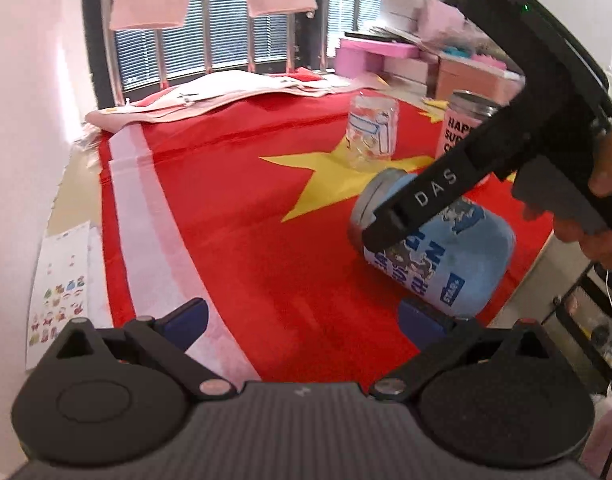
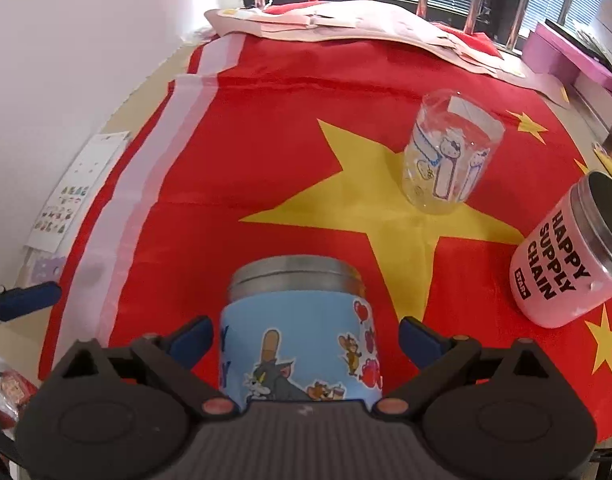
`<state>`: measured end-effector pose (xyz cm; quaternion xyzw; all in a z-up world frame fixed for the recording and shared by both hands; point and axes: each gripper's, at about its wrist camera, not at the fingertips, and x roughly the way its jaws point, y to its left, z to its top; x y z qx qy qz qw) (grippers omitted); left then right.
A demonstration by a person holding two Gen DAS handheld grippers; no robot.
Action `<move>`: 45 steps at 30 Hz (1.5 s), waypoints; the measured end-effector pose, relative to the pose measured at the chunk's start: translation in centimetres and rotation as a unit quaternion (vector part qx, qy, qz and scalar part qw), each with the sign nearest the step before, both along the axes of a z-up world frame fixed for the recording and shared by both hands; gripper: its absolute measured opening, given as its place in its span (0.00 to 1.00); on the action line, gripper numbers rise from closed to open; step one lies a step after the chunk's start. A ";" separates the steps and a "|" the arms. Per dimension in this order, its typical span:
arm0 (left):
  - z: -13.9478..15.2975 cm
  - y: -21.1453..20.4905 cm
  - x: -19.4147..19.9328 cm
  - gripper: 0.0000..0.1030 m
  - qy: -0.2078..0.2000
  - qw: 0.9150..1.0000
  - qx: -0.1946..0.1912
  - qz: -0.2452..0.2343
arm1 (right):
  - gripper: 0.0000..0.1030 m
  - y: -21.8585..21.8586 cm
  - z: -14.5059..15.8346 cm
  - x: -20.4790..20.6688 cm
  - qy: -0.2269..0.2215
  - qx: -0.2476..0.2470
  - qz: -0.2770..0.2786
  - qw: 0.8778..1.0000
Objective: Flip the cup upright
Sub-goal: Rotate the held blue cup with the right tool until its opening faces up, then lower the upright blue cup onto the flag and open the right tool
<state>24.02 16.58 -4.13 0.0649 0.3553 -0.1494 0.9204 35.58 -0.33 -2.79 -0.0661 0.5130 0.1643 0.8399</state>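
A blue cartoon-printed cup [image 2: 301, 344] with a steel rim lies on its side on the red flag cloth [image 2: 265, 152], rim pointing away. My right gripper [image 2: 306, 334] is open with the cup between its blue fingers [image 2: 191, 336], which stand a little apart from its sides. In the left wrist view the same cup [image 1: 458, 256] lies at the right, with the right gripper's black arm [image 1: 422, 200] across it. My left gripper [image 1: 301, 318] is open and empty, low over the cloth to the cup's left.
A clear glass [image 2: 450, 156] stands upside down on the yellow star. A pink "Happy Supply Chain" cup [image 2: 566, 264] stands upright at the right. Folded cloth [image 2: 346, 20] lies at the back, a sticker sheet [image 2: 73, 196] at the left edge, pink boxes [image 1: 386, 60] at the back right.
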 end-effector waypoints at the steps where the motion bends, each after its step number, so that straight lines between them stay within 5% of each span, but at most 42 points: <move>1: -0.1 0.0 0.1 1.00 0.002 1.000 0.001 -0.006 | 0.96 0.0 -0.1 0.0 0.000 -0.001 -0.001 1.000; 9: -1.0 0.0 0.7 1.00 0.010 0.999 0.011 -0.029 | 0.93 0.7 -0.9 0.5 0.005 -0.020 0.007 1.000; 11: -1.2 0.0 0.8 1.00 0.011 0.999 0.015 -0.031 | 0.81 0.6 -1.1 0.7 0.013 -0.017 0.016 1.000; 14: -1.3 0.1 0.7 1.00 0.013 0.999 0.013 -0.032 | 0.81 0.1 -1.0 0.4 0.015 0.006 0.030 0.999; 24: -0.3 0.1 -0.2 1.00 0.009 0.999 -0.019 -0.037 | 0.80 -4.2 2.1 -5.2 -0.097 0.100 0.054 0.989; 32: 2.4 0.9 -1.1 1.00 -0.024 0.999 -0.032 -0.004 | 0.80 -4.7 4.3 -8.6 -0.241 0.165 0.070 0.954; 39: 3.0 1.3 0.0 1.00 -0.034 0.998 -0.026 0.035 | 0.81 -4.0 2.1 -7.3 -0.377 0.219 0.086 0.896; 45: 2.4 1.9 1.2 1.00 -0.025 0.997 -0.015 0.065 | 0.81 -2.3 -0.5 -3.8 -0.397 0.214 0.092 0.888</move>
